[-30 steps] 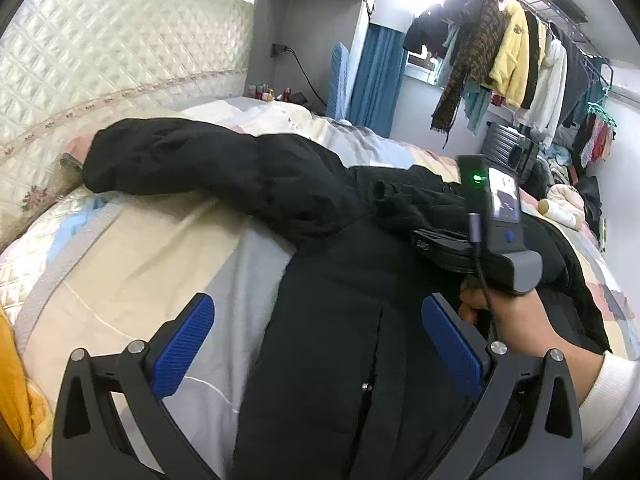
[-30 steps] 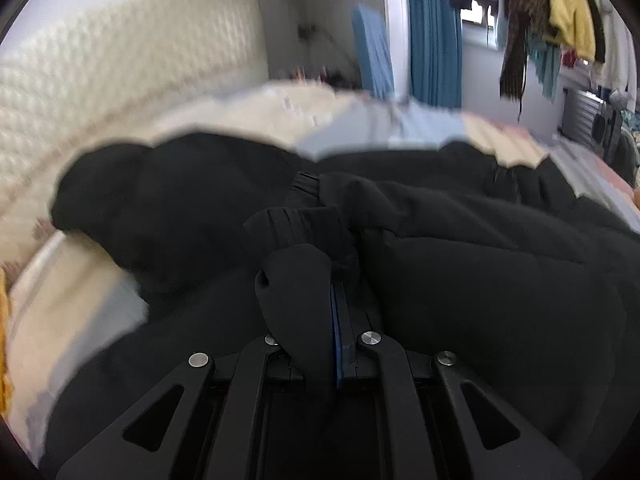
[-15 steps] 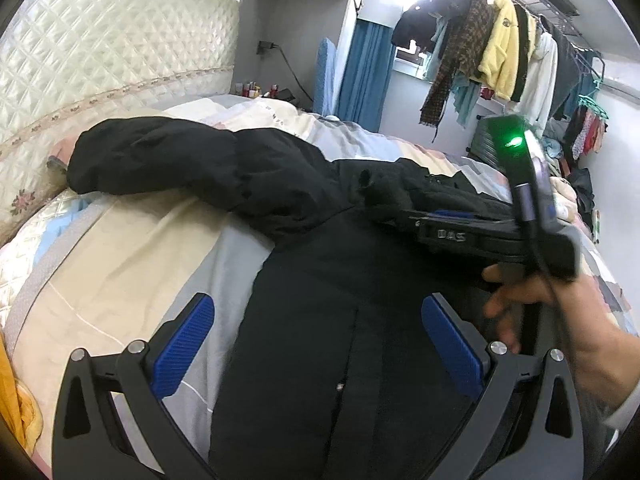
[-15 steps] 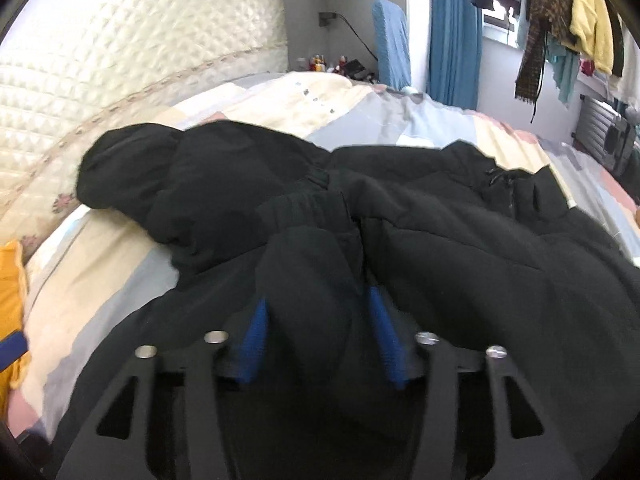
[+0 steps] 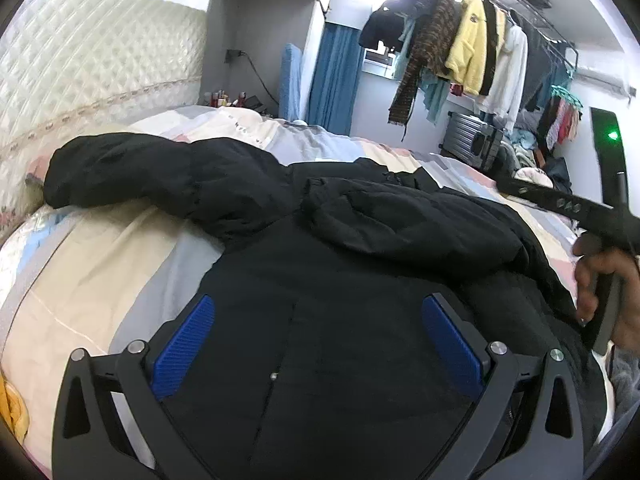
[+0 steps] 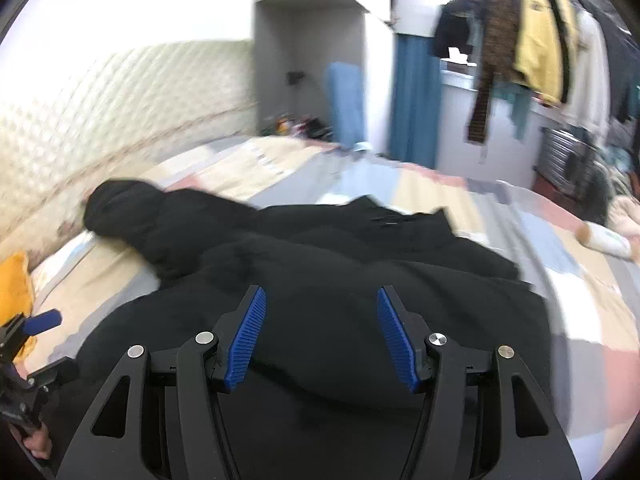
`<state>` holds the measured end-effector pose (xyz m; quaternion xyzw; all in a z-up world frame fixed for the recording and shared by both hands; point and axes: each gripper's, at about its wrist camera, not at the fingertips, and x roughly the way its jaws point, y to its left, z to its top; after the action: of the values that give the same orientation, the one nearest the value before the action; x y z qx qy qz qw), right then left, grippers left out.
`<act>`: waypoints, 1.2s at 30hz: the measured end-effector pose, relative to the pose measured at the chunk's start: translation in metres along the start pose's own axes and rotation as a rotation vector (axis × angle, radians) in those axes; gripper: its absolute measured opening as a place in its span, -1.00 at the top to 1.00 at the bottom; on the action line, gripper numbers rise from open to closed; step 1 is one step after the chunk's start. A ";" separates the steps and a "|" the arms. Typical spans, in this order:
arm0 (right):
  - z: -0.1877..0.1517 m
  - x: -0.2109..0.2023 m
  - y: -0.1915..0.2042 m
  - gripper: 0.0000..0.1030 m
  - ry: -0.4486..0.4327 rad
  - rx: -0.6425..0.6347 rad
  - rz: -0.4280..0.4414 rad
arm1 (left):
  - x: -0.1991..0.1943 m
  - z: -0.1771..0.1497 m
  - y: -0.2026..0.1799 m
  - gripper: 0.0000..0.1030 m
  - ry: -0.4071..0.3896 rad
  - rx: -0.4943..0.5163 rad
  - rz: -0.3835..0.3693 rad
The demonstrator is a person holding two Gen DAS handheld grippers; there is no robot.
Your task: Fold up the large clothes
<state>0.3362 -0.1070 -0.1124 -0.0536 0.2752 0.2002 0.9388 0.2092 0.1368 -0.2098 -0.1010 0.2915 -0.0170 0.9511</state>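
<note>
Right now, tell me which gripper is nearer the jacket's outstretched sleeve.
Left. The left gripper hovers over the black jacket on the outstretched sleeve's side; the right gripper is raised over the opposite side.

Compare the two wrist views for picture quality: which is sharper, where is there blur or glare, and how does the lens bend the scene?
Left wrist view: sharp; black jacket nearly textureless, glare at the window above the hanging clothes, fisheye curving the headboard. Right wrist view: motion-smeared background and jacket edges, washed-out white wall upper left, only the right gripper crisp.
</note>
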 end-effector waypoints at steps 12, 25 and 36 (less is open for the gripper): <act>-0.074 0.009 -0.135 -0.09 0.135 0.208 -0.183 | 0.010 -0.005 -0.035 -1.00 0.014 0.038 0.009; -0.099 0.037 -0.160 0.09 0.154 0.237 -0.178 | 0.027 -0.011 -0.051 -1.00 0.074 0.082 0.077; -0.096 0.040 -0.183 0.52 0.127 0.311 -0.209 | 0.027 -0.011 -0.052 -1.00 0.079 0.088 0.077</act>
<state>0.3938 -0.2808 -0.2166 0.0514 0.3544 0.0530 0.9322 0.2266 0.0818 -0.2233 -0.0471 0.3315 0.0030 0.9423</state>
